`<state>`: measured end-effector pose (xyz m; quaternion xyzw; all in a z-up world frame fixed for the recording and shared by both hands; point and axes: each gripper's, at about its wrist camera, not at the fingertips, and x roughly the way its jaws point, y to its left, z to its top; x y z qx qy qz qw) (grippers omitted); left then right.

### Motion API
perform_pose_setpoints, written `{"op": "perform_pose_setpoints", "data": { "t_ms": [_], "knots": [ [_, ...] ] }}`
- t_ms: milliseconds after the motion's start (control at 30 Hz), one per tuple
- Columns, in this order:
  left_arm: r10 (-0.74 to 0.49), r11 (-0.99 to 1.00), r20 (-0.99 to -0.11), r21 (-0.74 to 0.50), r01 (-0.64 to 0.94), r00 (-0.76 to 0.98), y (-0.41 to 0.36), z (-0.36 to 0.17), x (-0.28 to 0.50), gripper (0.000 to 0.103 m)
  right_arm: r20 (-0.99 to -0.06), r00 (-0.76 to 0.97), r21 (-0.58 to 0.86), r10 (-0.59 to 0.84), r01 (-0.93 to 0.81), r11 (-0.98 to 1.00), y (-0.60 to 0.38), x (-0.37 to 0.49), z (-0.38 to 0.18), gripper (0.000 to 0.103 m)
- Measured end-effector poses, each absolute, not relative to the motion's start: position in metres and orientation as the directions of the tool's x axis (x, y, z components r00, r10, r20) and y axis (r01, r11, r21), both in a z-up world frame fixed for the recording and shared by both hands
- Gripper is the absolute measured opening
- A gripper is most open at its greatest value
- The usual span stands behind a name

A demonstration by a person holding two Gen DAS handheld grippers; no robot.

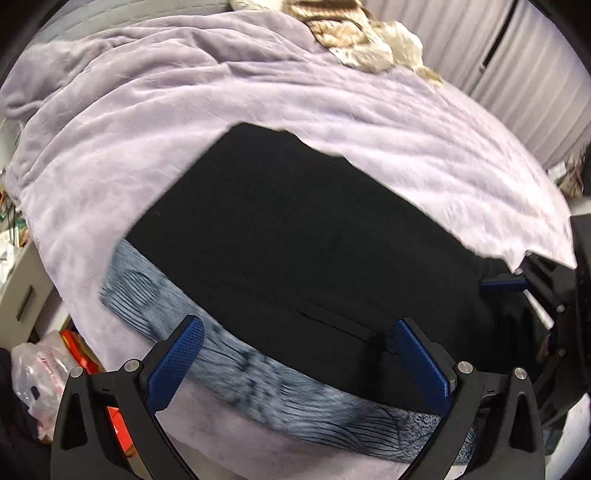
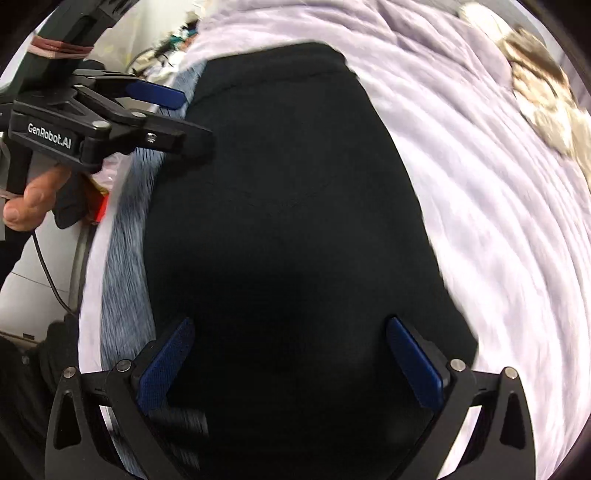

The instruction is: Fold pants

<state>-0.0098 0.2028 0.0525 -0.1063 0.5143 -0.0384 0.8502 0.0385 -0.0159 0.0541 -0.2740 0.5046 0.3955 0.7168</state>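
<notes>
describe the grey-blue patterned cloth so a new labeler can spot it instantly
Start from the lilac blanket covering the bed, then find the black pants spread on it. The grey-blue cloth peeks out as a strip along the pants' edge, the only fabric with thin dark streaks.

You have a lilac fleece blanket (image 1: 258, 96) spread in rumpled folds across the bed, and along its near edge lies a blue-grey streaked cloth (image 1: 258, 373). At the far end sits a heap of cream and brown patterned fabric (image 1: 354, 33). Off the left side of the bed you can see a clear plastic bag (image 1: 33, 373) beside something orange-red (image 1: 79, 350); pale ribbed panels (image 1: 532, 70) stand beyond on the right
</notes>
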Motion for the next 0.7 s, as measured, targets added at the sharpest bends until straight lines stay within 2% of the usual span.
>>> {"op": "perform_pose_setpoints", "data": {
  "t_ms": [167, 267, 433, 567, 700],
  "knots": [
    [-0.145, 0.972, -0.879, -0.213, -0.103, 0.454, 0.234, 0.041, 0.011, 0.103, -0.938, 0.168, 0.011, 0.304, -0.861, 0.509, 0.008, 0.048, 0.062, 0.103],
    [-0.089, 0.981, -0.891, -0.155, -0.114, 0.445, 0.243, 0.039, 0.018, 0.103, -0.936, 0.170, 0.003, 0.307, -0.870, 0.493, 0.036, 0.062, 0.063, 0.103],
    [-0.101, 0.953, -0.872, -0.224, -0.206, 0.480, 0.288, 0.054, 0.016, 0.103, -0.913, 0.198, 0.018, 0.357, -0.854, 0.520, 0.078, 0.080, 0.066, 0.103],
    [-0.101, 0.938, -0.872, -0.244, -0.247, 0.478, 0.311, 0.049, 0.015, 0.103, -0.896, 0.256, -0.022, 0.363, -0.841, 0.540, 0.113, 0.091, 0.065, 0.103],
    [-0.085, 0.952, -0.887, -0.206, -0.225, 0.454, 0.307, 0.039, 0.015, 0.103, -0.878, 0.314, -0.081, 0.360, -0.840, 0.537, 0.147, 0.095, 0.064, 0.103]
  ]
}}
